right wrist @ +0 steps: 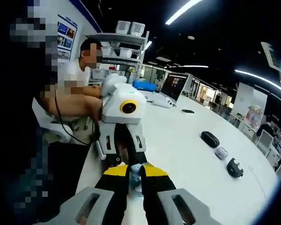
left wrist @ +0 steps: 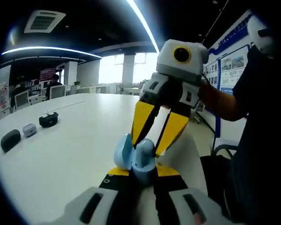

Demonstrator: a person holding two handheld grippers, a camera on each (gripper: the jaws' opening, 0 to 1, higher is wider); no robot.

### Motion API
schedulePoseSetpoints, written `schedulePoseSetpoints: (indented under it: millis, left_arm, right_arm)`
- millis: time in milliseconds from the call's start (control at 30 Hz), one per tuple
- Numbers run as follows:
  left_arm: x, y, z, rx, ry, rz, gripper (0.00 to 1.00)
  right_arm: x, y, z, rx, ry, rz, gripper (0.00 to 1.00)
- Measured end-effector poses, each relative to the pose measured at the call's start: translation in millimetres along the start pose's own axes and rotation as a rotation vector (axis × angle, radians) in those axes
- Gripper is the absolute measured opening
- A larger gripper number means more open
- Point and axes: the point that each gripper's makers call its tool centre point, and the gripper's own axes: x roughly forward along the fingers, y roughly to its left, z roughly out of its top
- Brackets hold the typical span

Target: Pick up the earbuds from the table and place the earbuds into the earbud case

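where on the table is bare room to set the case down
Bare white table lies between the three small cases near the far edge and the blue earbud case. It is crowded where the left claw and right claw meet.

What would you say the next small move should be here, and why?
Probably ease the right gripper a little lower into the open light blue earbud case. The left gripper holds the case at its base with the lid up, and the right gripper's yellow tips sit just at the opening. Whether they hold an earbud is hidden.
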Motion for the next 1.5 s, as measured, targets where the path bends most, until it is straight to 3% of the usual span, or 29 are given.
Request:
schedulePoseSetpoints:
  millis: [600,967,1167,1500]
  left_arm:
    - [1,0.5,0.4,0.001,-0.001,0.002,0.18]
    - [1,0.0,0.0,0.001,-0.001,0.000,0.18]
    - [1,0.0,0.0,0.001,-0.001,-0.001,0.19]
    - [0,-1.0,-1.0,-0.004,0.003,-0.001,0.19]
  right_arm:
    - [5,0,-8.2,-0.044,0.067,-0.002,0.12]
    - [-4,2,-3.0,-0.035,0.057,-0.010,0.15]
    - [-13,4,-10.9,-0.076,0.088,0.000,0.10]
    - [-8,1,-3.6,-0.105,0.078,0.008,0.06]
